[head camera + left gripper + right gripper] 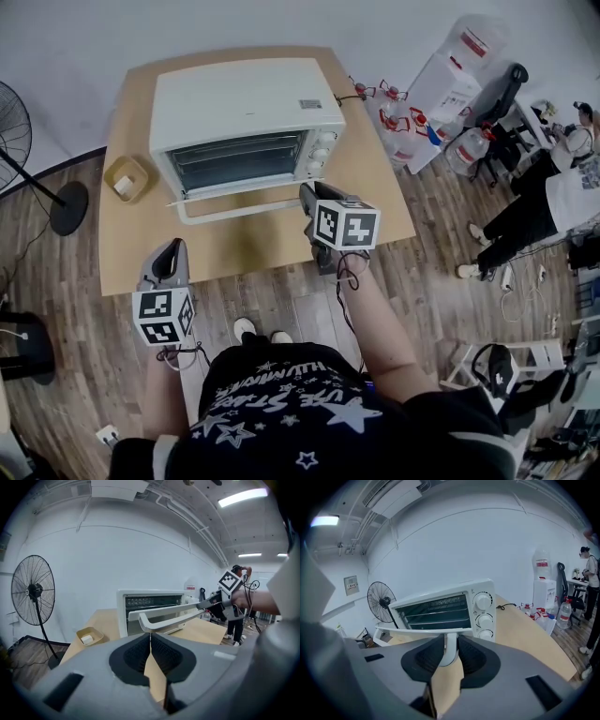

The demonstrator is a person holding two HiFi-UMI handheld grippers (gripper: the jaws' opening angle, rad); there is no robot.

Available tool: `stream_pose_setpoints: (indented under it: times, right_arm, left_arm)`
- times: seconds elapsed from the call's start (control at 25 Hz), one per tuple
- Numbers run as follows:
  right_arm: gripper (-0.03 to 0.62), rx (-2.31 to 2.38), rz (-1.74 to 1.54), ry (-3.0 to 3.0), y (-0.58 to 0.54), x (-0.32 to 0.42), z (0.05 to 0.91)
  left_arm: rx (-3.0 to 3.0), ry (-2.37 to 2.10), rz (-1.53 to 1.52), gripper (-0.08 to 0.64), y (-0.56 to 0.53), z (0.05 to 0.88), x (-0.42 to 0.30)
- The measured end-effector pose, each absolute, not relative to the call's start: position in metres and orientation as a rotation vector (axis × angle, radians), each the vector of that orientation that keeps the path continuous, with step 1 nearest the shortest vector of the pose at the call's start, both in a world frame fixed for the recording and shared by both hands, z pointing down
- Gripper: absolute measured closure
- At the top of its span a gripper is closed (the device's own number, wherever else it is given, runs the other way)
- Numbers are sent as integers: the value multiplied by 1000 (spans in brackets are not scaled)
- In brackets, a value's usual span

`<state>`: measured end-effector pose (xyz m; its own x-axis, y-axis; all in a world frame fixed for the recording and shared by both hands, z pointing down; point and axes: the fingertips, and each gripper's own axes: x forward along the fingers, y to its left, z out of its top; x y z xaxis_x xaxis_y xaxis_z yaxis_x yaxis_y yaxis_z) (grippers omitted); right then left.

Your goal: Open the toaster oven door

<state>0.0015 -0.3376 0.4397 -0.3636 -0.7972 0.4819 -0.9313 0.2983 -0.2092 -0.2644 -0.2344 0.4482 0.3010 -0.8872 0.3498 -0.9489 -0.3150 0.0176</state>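
Toaster oven door handle [244,212] clamped in right hand-held gripper [309,195]; left hand-held gripper [150,637] closed; tray [120,166] nearby.

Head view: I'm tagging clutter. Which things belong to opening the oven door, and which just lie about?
Job: toaster oven, its door handle, right gripper shut on the handle.
Lying about: left gripper, tan tray, fan, water bottles.

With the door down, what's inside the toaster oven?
A wire rack spans the toaster oven with nothing visible on it. The lowered door covers the cavity floor; the back is too dark to read.
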Motion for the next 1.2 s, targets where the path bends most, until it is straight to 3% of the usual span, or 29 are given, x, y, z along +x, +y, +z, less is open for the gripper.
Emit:
stream_pose_setpoints:
  times: [1.2]
  right_arm:
    - [515, 1388, 740, -2182, -270, 15, 519]
  left_arm:
    - [2265, -1693, 487, 535, -196, 475, -244]
